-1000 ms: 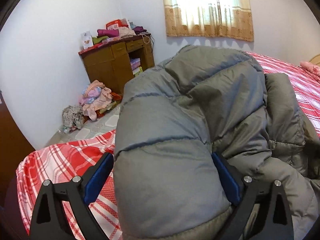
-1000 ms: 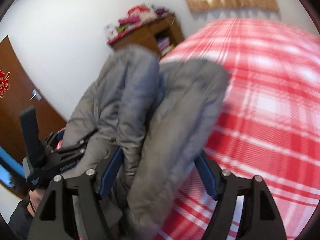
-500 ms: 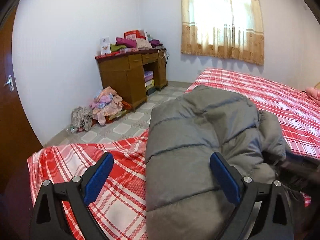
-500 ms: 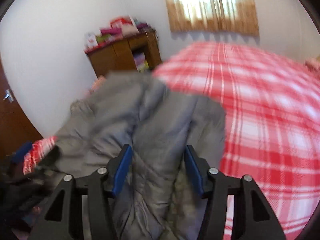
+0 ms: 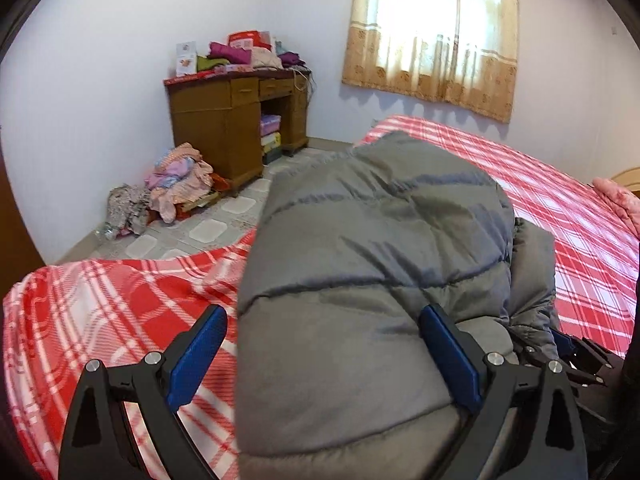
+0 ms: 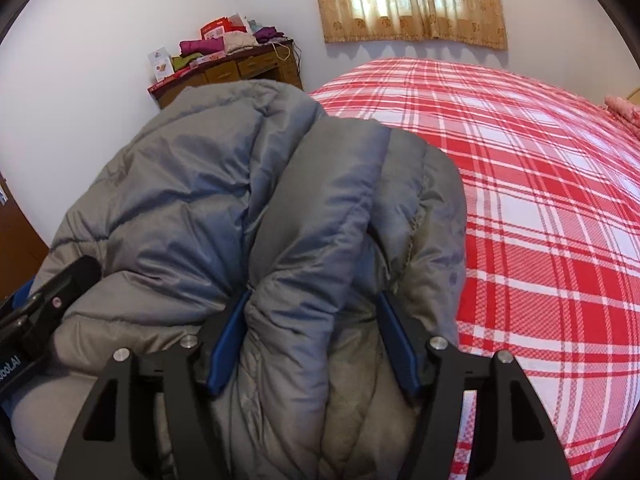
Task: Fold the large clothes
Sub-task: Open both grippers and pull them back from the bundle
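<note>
Jacket (image 6: 248, 216) bulges at the bed's (image 6: 540, 200) near edge; right gripper (image 6: 314, 344) opening around its fold, left gripper (image 5: 324, 356) wide apart, so the puffy bundle may spring undone.

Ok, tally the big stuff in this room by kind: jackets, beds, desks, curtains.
jacket: 1
bed: 1
desk: 1
curtain: 1
Total: 4

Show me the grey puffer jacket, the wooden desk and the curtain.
grey puffer jacket (image 5: 360, 272): left wrist view, quilted top panel.
wooden desk (image 5: 216, 128): left wrist view, left cabinet front.
curtain (image 6: 404, 4): right wrist view, patterned lower band.
</note>
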Tool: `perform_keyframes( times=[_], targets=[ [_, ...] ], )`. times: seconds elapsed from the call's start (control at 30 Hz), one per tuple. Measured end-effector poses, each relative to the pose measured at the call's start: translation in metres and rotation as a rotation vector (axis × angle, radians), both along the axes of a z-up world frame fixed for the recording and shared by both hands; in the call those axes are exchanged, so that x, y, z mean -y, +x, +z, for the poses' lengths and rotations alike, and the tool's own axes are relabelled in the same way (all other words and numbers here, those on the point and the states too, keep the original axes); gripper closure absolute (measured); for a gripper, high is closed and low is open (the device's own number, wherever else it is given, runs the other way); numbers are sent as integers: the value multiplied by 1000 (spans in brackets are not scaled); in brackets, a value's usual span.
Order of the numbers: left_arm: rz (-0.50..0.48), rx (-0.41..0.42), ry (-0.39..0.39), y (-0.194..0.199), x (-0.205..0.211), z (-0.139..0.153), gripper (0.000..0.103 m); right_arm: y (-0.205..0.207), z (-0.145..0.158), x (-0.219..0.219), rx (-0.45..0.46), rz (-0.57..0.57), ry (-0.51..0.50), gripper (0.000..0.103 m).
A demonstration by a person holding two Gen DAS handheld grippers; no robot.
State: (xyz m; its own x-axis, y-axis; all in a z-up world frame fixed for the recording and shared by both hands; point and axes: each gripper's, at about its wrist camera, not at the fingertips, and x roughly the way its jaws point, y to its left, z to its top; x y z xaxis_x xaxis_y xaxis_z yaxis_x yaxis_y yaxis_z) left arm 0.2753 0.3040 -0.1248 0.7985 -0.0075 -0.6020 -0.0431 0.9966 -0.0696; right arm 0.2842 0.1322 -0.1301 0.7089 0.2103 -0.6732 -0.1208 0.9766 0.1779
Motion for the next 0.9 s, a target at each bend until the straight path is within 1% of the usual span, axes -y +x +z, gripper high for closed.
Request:
perform_keyframes(
  times=[0.1, 0.17, 0.27, 0.3, 0.37, 0.43, 0.5, 0.57, 0.63, 0.67, 0.7, 0.8, 0.9],
  targets=[
    [-20, -53, -42, 10, -3, -8, 5, 1, -3, -2, -3, 2, -10, 35],
    [-17, -77, -54, 13, -4, -11, 5, 3, -3, -2, -11, 2, -13, 35],
    [7, -72, -19, 8, 0, -8, 4, 2, -1, 0, -12, 16, -1, 31],
    [16, -63, 4, 2, 3, -4, 4, 1, 1, 4, -13, 26, 13, 30],
    [20, -55, 39, -14, 5, 5, 4, -4, 8, 11, -27, 35, 16, 18],
    [9, -28, 44, -36, 7, 21, 4, -16, 20, 21, -16, 30, 29, 18],
    [-7, 3, 72, -59, 10, 37, 4, -44, 38, 29, 55, -1, 33, 17],
    [-32, 40, 103, -81, 13, 51, 4, -67, 50, 34, 97, -29, 25, 5],
    [-45, 82, 143, -107, 15, 69, 4, -94, 63, 41, 135, -86, 18, 1],
    [-46, 98, 156, -118, 16, 77, 4, -106, 68, 44, 151, -99, 22, 1],
    [-46, 116, 158, -132, 16, 85, 4, -120, 75, 46, 172, -109, 26, 1],
    [-46, 154, 128, -167, 13, 106, 4, -150, 94, 50, 221, -104, 26, 0],
    [-47, 199, 97, -197, 12, 124, 4, -170, 114, 49, 262, -80, -2, 0]
  ],
)
